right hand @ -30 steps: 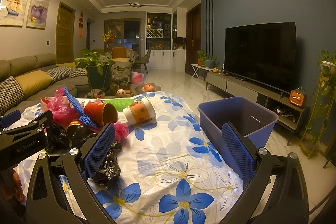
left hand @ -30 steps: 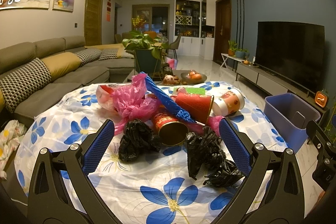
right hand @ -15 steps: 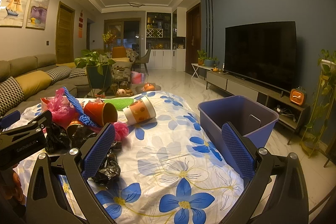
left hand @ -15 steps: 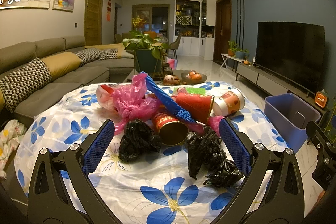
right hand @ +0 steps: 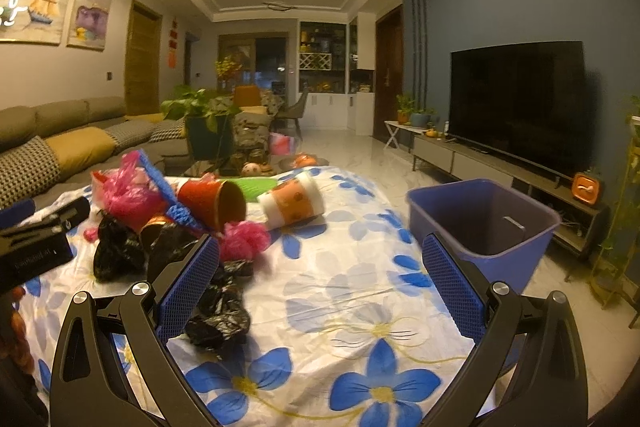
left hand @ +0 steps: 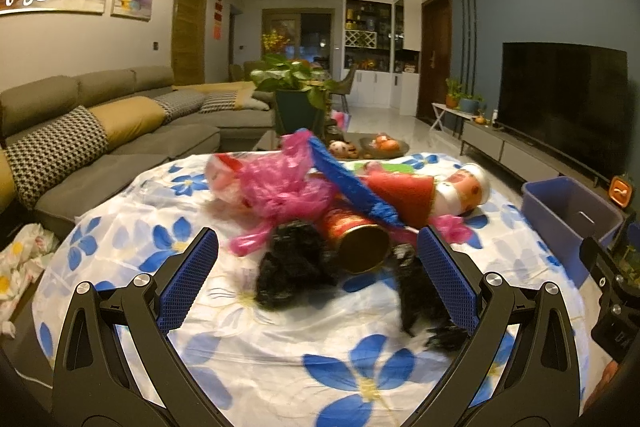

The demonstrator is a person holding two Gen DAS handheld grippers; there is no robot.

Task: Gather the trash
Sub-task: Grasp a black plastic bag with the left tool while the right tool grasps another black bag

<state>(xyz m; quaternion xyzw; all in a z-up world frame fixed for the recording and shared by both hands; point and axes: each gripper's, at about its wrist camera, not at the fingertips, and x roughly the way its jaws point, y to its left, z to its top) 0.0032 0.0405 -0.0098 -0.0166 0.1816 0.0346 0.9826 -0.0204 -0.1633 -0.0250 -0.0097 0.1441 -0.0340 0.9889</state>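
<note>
A heap of trash lies on the flowered tablecloth (left hand: 280, 355): pink plastic bags (left hand: 280, 183), a blue wrapper (left hand: 352, 187), a red cup (left hand: 404, 193), a red can (left hand: 356, 235), a white-and-orange cup (left hand: 466, 189) and two crumpled black bags (left hand: 294, 267) (left hand: 420, 291). My left gripper (left hand: 318, 275) is open, hovering just before the black bags and the can. My right gripper (right hand: 320, 275) is open over bare cloth, with a black bag (right hand: 222, 311) by its left finger. The purple bin (right hand: 484, 223) stands off the table's right side.
A grey sofa (left hand: 100, 139) runs along the left. Beyond the table are a potted plant (left hand: 298, 99) and a low table with small items. A TV (right hand: 520, 107) on a low cabinet lines the right wall. Crumpled cloth (left hand: 20, 263) lies at the left.
Both grippers have shifted slightly forward and the left view is blurred by motion. Both stay open and nothing on the table has moved.
</note>
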